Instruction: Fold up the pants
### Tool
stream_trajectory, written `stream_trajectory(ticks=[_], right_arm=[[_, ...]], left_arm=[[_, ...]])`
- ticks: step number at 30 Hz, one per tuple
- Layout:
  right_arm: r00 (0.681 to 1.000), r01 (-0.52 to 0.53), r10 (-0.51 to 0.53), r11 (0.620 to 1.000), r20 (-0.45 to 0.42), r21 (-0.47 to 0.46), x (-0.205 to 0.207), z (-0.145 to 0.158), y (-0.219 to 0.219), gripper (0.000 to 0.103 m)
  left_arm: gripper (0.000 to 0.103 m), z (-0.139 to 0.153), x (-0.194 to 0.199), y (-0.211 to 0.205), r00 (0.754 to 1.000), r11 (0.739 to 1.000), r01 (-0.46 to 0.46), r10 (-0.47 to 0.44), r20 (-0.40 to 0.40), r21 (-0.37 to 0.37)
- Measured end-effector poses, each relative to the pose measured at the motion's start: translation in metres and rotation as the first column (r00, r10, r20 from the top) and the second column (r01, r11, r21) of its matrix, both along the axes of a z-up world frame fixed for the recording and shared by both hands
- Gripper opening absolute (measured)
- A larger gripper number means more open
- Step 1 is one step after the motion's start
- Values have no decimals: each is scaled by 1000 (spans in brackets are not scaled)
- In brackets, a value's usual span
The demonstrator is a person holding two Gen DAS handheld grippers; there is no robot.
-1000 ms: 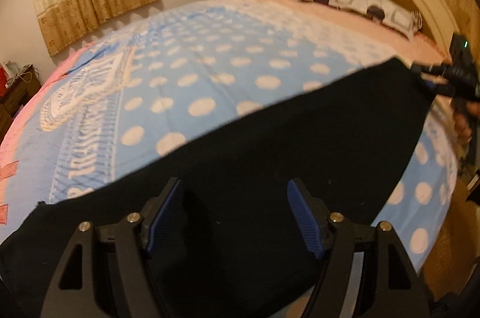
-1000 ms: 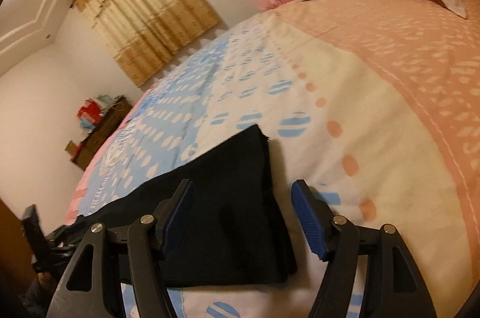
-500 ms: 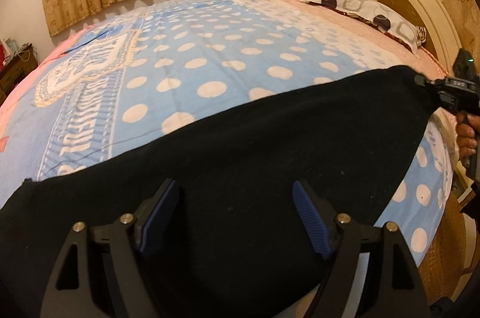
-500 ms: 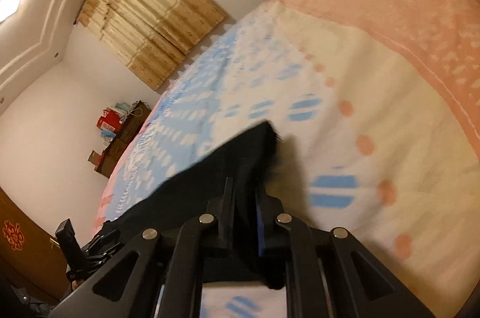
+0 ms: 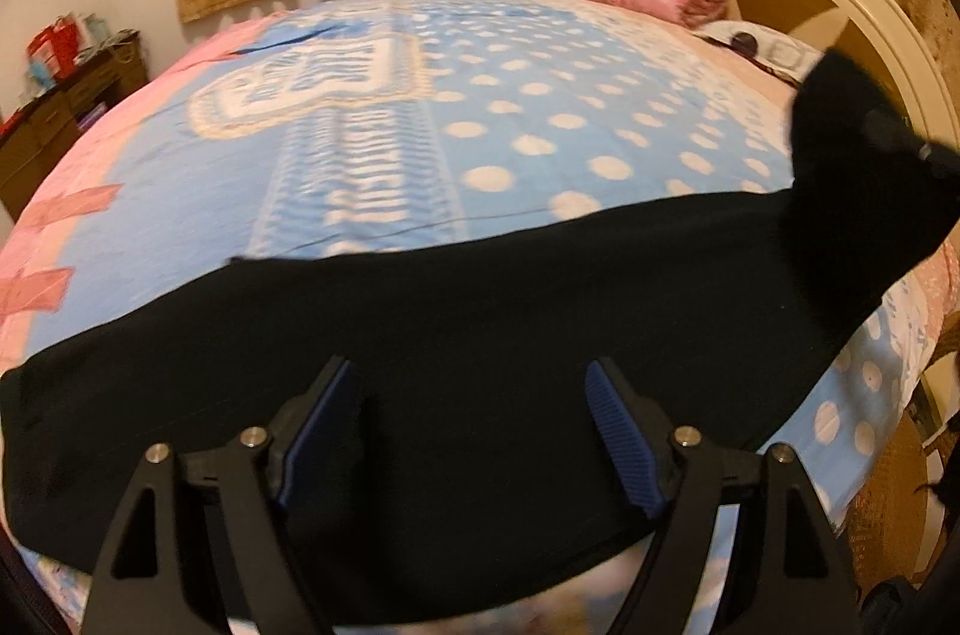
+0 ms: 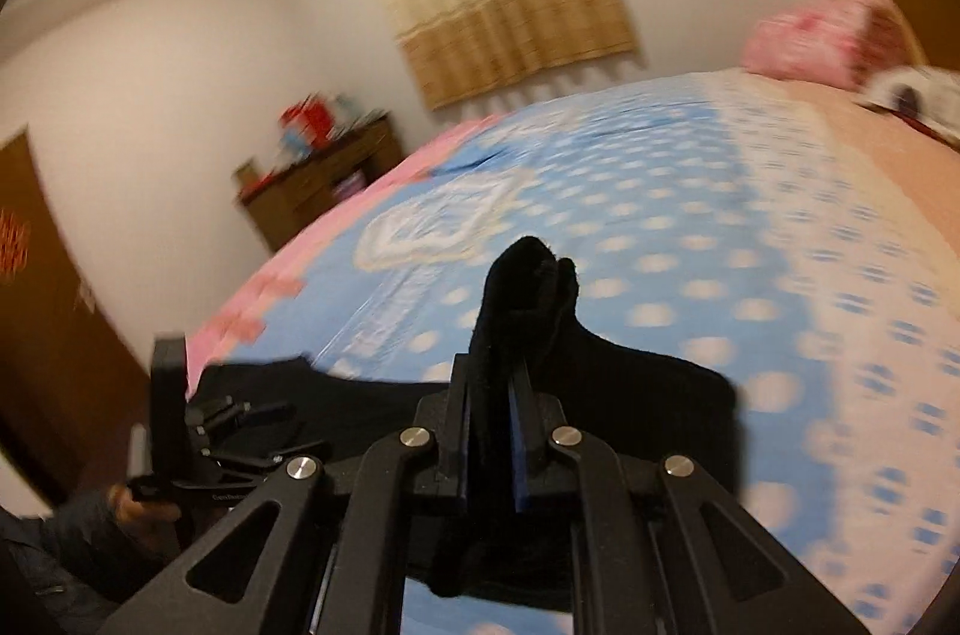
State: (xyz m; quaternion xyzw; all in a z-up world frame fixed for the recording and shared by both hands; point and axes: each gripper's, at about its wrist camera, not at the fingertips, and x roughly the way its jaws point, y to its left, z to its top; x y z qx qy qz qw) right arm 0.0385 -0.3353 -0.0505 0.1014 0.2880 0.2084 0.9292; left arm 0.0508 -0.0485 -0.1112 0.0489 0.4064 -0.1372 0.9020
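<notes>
Bed (image 5: pixel 540 107) with a dotted blue bedspread, carrying the black pants (image 5: pixel 480 335), which lie as a long band across its near edge. Only the end on the right is raised off the bedspread, pinched between the closed jaws of the right gripper (image 6: pixel 489 431); the fold appears just begun. The left gripper (image 5: pixel 468 431) hangs above the middle of the band, jaws wide apart and holding nothing. Folding over and flattening remain.

1. Pants (image 5: pixel 480 323), lower frame: matt black cloth is absorbing light.
2. Left gripper (image 5: pixel 474 431): ribbed blue pads (image 5: pixel 621 446) are showing beside matt black plastic.
3. Dresser (image 6: pixel 324 191), left: brown wood is showing.
</notes>
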Motion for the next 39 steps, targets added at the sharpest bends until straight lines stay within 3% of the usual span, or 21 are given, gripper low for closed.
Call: stream_trajectory(ticks=[5,10,15,34,37,39], right_arm=[[994,-100,98,993,-45,-59,22,-27,84,9],[987,-144,137,985,-79,-91,30,-46,127,9],[982,-169,157,977,-101,-132,32,-55,148,9],[947,-277,247,952,-205,-131,47,-99,193,10],[941,-289,264,952,-212,-98,49,-99,190,17],[931,-317,299,946,-211,-59,48,-97,188,41]], left_arm=[[81,-1,-7,32,999,999,-50,50,1,-14],[81,-7,-4,46,997,996,-82,82,-7,-30],[81,-9,-2,49,996,996,-86,86,-3,-34],[81,-5,4,73,979,978,-199,201,22,-57],[81,-3,3,74,976,975,-214,216,26,-61],[81,0,1,73,975,974,-218,220,30,-68]])
